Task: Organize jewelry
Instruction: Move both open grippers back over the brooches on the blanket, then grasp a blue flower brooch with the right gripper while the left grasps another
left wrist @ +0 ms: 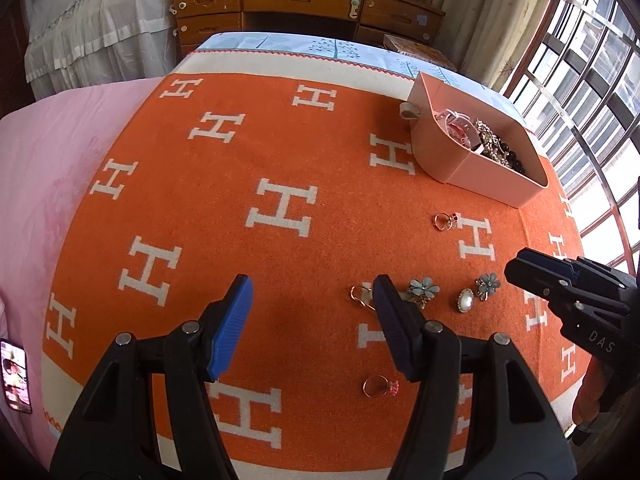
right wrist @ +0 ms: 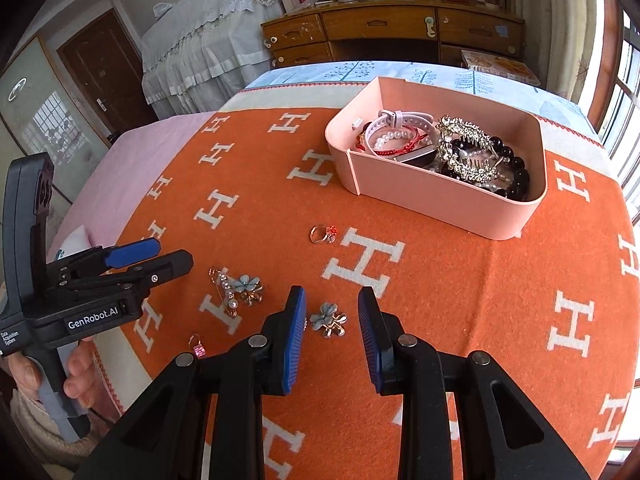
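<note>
A pink box (right wrist: 448, 200) (left wrist: 460, 168) holds bracelets, a watch, a sparkly hair clip and black beads. Loose jewelry lies on the orange H-pattern blanket (left wrist: 280, 152): a blue flower brooch (right wrist: 328, 318) (left wrist: 487, 283) between my right fingers, a second blue flower brooch (right wrist: 246, 286) (left wrist: 424, 287) with a pearl pin (right wrist: 226, 292), a red-stone ring (right wrist: 323, 234) (left wrist: 445, 221), a pink-stone ring (right wrist: 197, 346) (left wrist: 380, 386) and an oval pearl brooch (left wrist: 465, 300). My right gripper (right wrist: 332, 320) is open around the first flower brooch. My left gripper (left wrist: 312, 300) is open and empty, left of the pieces.
A pink sheet (left wrist: 52, 168) lies left of the blanket, with a phone (left wrist: 15, 376) at its edge. A wooden desk (left wrist: 304, 4) stands beyond the bed. Windows (left wrist: 592, 80) are on the right. A book (right wrist: 500, 65) lies at the far right.
</note>
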The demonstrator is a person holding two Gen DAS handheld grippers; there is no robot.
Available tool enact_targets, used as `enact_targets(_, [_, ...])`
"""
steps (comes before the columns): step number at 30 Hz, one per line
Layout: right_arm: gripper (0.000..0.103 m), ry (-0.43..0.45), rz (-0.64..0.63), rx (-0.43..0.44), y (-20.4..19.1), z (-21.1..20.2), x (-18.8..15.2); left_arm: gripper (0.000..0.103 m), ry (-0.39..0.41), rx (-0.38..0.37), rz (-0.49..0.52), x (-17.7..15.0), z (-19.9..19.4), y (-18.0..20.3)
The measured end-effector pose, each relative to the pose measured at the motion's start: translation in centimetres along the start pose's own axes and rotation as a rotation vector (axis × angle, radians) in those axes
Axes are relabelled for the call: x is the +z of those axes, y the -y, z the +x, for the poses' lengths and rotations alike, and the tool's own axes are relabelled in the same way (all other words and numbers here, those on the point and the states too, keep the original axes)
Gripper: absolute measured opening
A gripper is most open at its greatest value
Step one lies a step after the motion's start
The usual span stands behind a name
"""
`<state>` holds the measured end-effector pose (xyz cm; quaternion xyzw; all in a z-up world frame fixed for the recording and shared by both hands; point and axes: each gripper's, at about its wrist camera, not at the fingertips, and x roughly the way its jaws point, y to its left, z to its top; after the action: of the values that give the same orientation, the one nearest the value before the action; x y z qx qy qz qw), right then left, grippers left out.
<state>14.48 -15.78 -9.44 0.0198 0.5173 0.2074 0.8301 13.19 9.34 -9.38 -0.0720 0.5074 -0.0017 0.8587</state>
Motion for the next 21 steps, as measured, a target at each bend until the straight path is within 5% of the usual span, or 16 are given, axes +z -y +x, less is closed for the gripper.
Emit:
enact_targets(5, [0.027,-0.014,0.060,0.038,1.3,0.4,0.5,0.059,-0.007,0.006,-0.008,-0.1,0.2,-0.5])
enact_targets(18, [0.027,-0.037,-0.019,0.008,0.2,1.4,-1.9,0.059,-0.014,-0.013,0.017,-0.9,0.4,-0.3])
enact_targets(21, [0.037,-0.022,-0.051,-0.016,-0.2,1.7,-2.4,0.059,-0.010,-0.038,0.041,-1.3,0.2,-0.1])
